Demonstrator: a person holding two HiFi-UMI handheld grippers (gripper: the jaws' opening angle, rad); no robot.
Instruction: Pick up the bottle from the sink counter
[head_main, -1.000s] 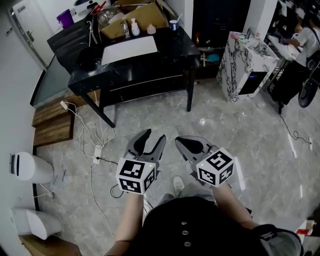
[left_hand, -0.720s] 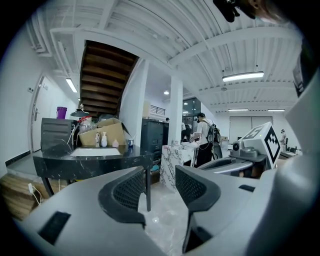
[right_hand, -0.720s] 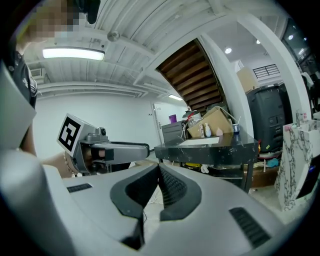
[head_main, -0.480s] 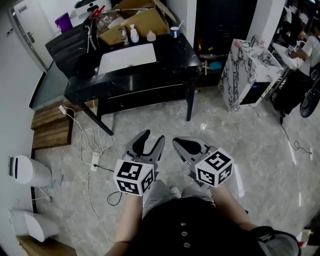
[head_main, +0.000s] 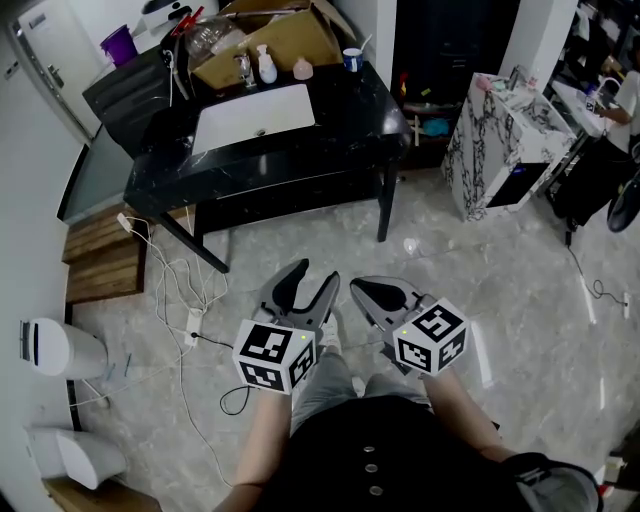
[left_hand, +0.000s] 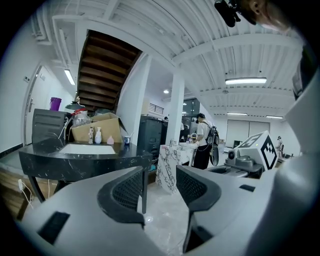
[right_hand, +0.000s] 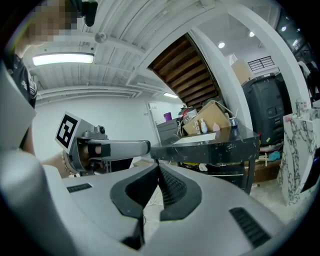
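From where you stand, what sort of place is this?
Probably a workshop or test space: a freestanding black sink counter, a cardboard box behind it, loose cables on the floor.

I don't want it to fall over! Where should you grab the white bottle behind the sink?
Probably the white bottle by its wide body, not the thin top. It stands upright, faucet and pink item at its sides, cardboard box behind, so come from the front, over the basin.
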